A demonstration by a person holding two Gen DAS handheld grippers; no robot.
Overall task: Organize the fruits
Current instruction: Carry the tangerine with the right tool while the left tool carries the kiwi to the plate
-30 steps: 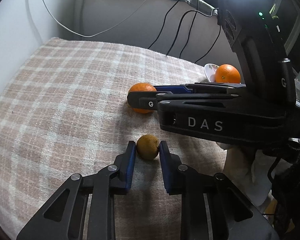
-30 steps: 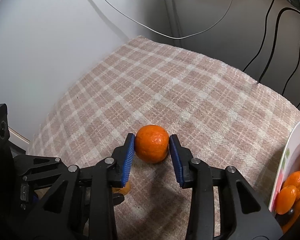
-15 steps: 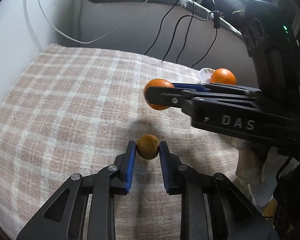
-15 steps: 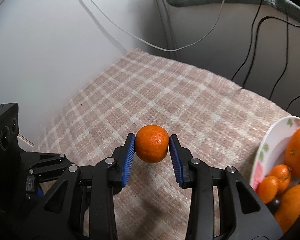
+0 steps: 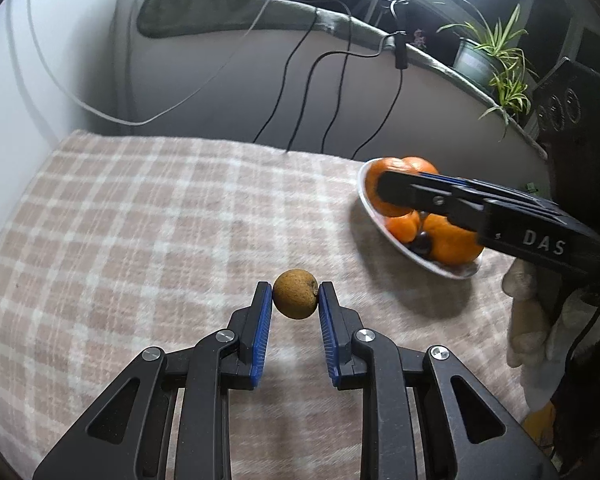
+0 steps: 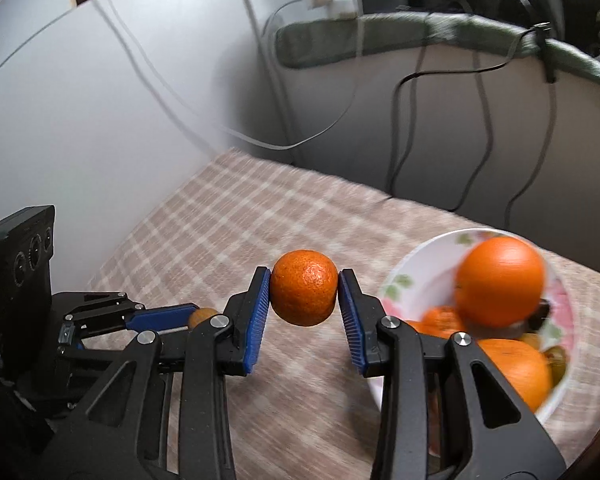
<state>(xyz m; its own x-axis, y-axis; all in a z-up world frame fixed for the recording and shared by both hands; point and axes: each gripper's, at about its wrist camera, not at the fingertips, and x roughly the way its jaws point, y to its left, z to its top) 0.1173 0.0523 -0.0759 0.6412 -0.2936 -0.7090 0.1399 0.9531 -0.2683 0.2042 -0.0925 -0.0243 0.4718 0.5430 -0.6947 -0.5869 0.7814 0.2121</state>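
Right wrist view: right tongs point(image 6: 304, 300) pinching a mandarin point(image 6: 303, 298), bowl point(image 6: 404, 276) just right of them. Left tongs point(image 5: 295, 300) pinch a brown fruit point(image 5: 295, 294). Best carry each over the rim before letting go.

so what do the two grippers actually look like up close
Both are matte black frames with cut-out windows and silver pivot screws, ending in ribbed blue pads. The left gripper and right gripper match. The right one's side reads DAS in pale letters, and a pale glove shows behind it.
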